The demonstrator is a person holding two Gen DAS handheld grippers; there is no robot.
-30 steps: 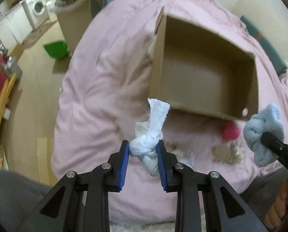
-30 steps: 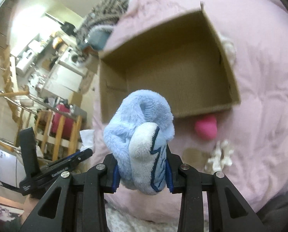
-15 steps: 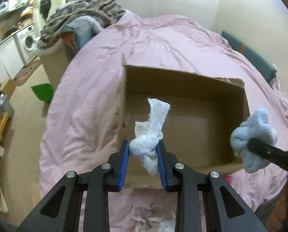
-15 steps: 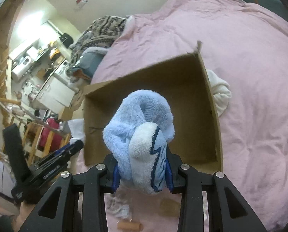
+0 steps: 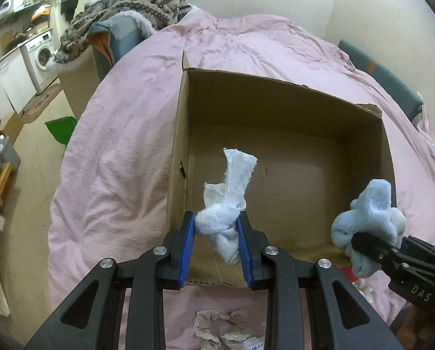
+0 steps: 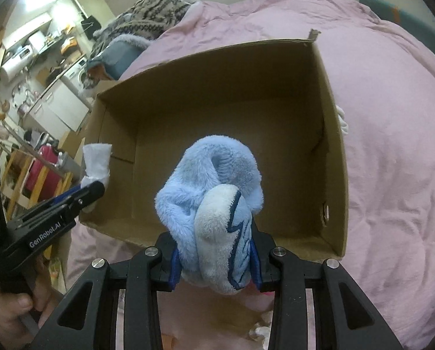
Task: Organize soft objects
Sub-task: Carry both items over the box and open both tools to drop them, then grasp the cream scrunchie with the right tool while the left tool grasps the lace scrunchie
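Note:
An open, empty cardboard box (image 5: 290,110) sits on a pink duvet (image 5: 124,134); it also shows in the right wrist view (image 6: 217,93). My left gripper (image 5: 216,233) is shut on a knotted white cloth (image 5: 226,204) and holds it over the box's near left corner. My right gripper (image 6: 214,259) is shut on a fluffy light-blue sock (image 6: 214,204) and holds it over the box's near edge. The sock also shows at the right of the left wrist view (image 5: 369,221), and the cloth at the left of the right wrist view (image 6: 96,160).
A lace-trimmed cloth (image 5: 220,326) lies on the duvet below the left gripper. A white item (image 6: 343,121) peeks out behind the box's right wall. A pile of patterned clothes (image 5: 129,14) sits at the bed's far left. A green bin (image 5: 61,129) stands on the floor.
Both grippers have moved forward with their loads, from in front of the box to over its near edge. The pink ball has dropped out of sight.

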